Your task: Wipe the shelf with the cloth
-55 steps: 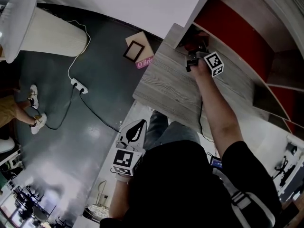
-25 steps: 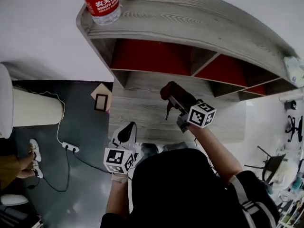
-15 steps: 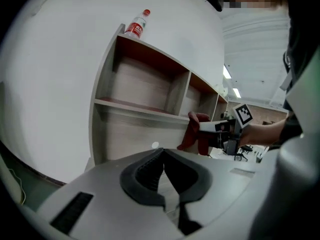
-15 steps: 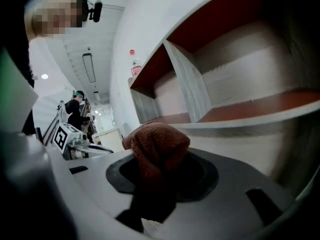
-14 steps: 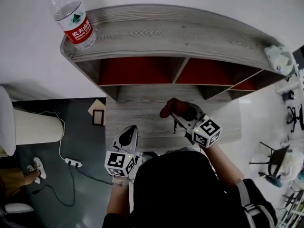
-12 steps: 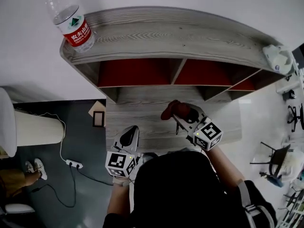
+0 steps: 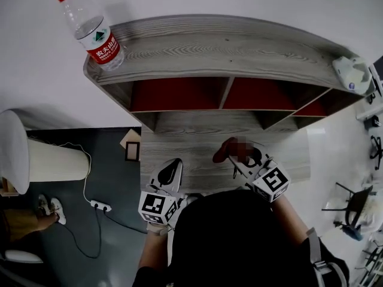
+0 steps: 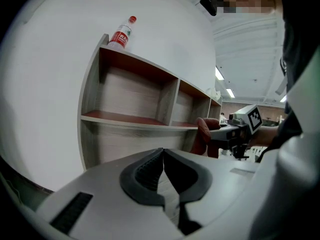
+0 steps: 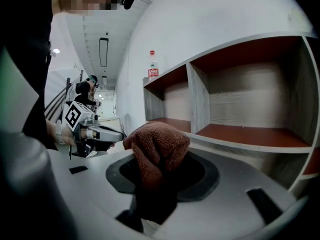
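The grey wooden shelf [image 7: 227, 46] has red-lined compartments and a lower grey board [image 7: 191, 137]. My right gripper [image 7: 240, 155] is shut on a bunched rust-brown cloth [image 7: 230, 149], held over the right part of that board. In the right gripper view the cloth [image 9: 157, 144] fills the jaws and hides the fingertips, with the shelf [image 9: 240, 134] just beyond it. I cannot tell whether the cloth touches the wood. My left gripper [image 7: 169, 173] is shut and holds nothing, near the board's front edge. From the left gripper [image 8: 162, 153] view the cloth [image 8: 204, 134] hangs at the right.
A water bottle [image 7: 90, 30] with a red label stands on the shelf top's left end, and a white object [image 7: 353, 73] sits at its right end. On the dark floor at the left are a power strip with cable [image 7: 99, 206], a white cylinder [image 7: 51, 160] and a small frame [image 7: 132, 150].
The head view swung from the shelf's left end to face the whole shelf. The right gripper carried the cloth rightward along the lower board and nearer to me. The left gripper barely moved.
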The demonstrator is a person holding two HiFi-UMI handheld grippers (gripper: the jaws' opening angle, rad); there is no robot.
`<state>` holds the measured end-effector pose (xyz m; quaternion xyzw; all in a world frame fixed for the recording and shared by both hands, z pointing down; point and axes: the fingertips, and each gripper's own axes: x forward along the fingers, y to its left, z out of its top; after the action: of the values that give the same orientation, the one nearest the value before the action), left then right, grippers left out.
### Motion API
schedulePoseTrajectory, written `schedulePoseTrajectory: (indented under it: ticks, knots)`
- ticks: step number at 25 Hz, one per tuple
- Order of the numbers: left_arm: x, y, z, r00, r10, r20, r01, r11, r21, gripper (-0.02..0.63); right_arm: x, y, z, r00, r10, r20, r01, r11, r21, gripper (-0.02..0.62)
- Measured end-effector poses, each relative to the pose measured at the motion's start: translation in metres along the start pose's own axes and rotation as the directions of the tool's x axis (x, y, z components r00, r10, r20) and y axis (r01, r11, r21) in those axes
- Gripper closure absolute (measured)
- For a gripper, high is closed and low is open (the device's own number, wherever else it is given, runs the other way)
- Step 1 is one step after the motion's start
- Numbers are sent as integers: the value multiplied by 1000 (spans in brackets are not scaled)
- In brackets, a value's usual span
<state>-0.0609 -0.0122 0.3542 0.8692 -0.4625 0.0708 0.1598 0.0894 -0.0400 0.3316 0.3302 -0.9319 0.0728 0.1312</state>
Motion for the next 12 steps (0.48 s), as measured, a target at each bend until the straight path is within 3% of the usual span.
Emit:
schedulePoseTrajectory:
  ticks: [4,12]
  knots:
    - [-2,-8,6,1000,-7,-1,7,999,39,598,-4,-2,1,1000,-4,1,4,1000,1,456]
    - [-2,-14,15,1000,-12,26,11,999,39,598,-3,-2,2,1000,11,6,-11,1000,5,456]
